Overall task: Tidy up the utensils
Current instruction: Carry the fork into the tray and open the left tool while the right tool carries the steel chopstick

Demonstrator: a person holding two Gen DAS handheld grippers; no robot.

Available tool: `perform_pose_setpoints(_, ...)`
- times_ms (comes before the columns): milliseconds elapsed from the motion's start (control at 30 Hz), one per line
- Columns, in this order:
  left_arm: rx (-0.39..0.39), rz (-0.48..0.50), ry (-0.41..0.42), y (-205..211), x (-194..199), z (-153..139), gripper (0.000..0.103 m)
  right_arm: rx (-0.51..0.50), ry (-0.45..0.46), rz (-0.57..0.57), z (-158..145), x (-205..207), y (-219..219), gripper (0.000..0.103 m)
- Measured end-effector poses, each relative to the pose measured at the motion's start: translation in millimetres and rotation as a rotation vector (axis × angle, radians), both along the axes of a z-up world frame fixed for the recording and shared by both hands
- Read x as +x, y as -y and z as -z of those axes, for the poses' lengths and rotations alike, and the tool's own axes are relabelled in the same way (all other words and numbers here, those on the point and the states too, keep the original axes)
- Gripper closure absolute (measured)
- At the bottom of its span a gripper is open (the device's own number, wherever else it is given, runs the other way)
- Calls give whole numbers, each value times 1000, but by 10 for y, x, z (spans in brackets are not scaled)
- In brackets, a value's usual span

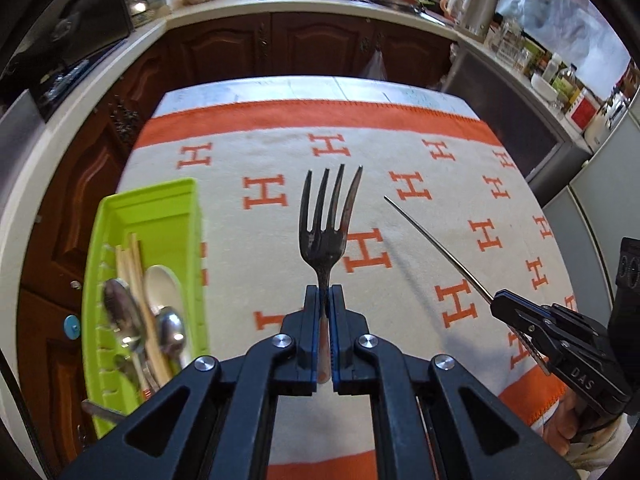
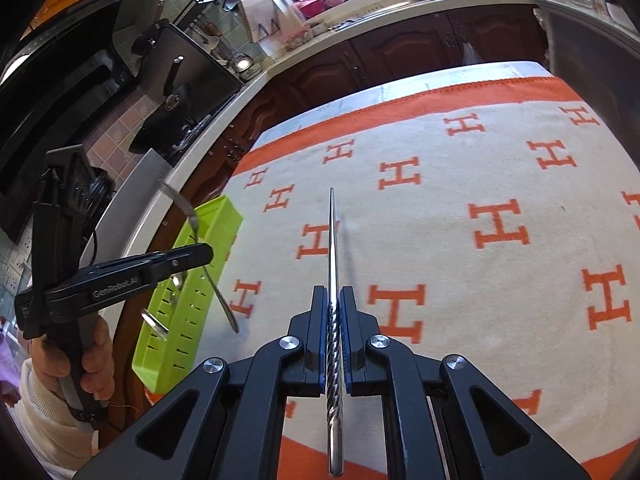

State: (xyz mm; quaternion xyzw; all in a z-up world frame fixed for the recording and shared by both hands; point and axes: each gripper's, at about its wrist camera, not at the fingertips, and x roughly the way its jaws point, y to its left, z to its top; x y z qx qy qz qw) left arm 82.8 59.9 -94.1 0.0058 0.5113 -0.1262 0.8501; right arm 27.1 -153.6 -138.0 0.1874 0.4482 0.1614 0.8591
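Note:
My left gripper is shut on the neck of a dark metal fork, held above the cloth with its tines pointing away from me. A lime-green utensil tray lies to its left and holds spoons and wooden chopsticks. My right gripper is shut on a thin metal chopstick with a twisted handle, tip forward over the cloth. In the right wrist view the left gripper holds the fork over the tray. In the left wrist view the right gripper and chopstick are at the right.
A cream cloth with orange H marks and orange borders covers the table. Dark wooden cabinets and a pale counter with a sink run behind and along the left. A hand grips the left gripper's handle.

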Motion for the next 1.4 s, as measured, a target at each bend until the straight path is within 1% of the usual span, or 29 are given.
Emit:
perform_pose_setpoints(233,-19,-66,90,-466,-404,-483,101,11,53,-86,-316,-77,-420,98)
perform_pose_setpoints(333,-10,-94,114,-701,-592,-653,101,9,79,-135,-481,-105,-645,98)
perform_pose_setpoints(433,20,-128,123,-894,-701,-718,101,8,106,-181,-633,-135,-904,98)
perform_pose_setpoints(500,38,-162,108,-1059,-721,-682,101,15,110,-204,-701,-141,-1074,98)
perform_pose_setpoints(567,43,-186,68,-1201,-694,-562,101,18,109,-218,-748,-141,-1214,98)
perform_pose_setpoints(733,66,-192,-37,-1399,-523,-104,101,12,93,-230,-810,-118,-1487,98)
perform_pose_setpoints(833,53,-191,-68,-1458,-412,93,100,-5,87,-223,-811,-86,-1570,98)
perform_pose_setpoints(967,43,-199,-81,-1470,-356,274,100,-28,64,-207,-774,-20,-1646,98)
perform_pose_setpoints(1133,23,-234,-64,-1586,-394,276,86,-54,45,-202,-703,80,-1740,98)
perform_pose_setpoints(1167,20,-242,-58,-1621,-403,271,85,-60,42,-203,-690,98,-1773,98)
perform_pose_setpoints(1233,19,-258,-39,-1701,-461,224,79,-71,34,-207,-658,137,-1859,98)
perform_pose_setpoints(1300,24,-276,-19,-1783,-509,178,76,-81,25,-212,-627,172,-1942,98)
perform_pose_setpoints(1400,21,-316,-1,-1923,-565,134,68,-97,4,-220,-563,234,-2094,98)
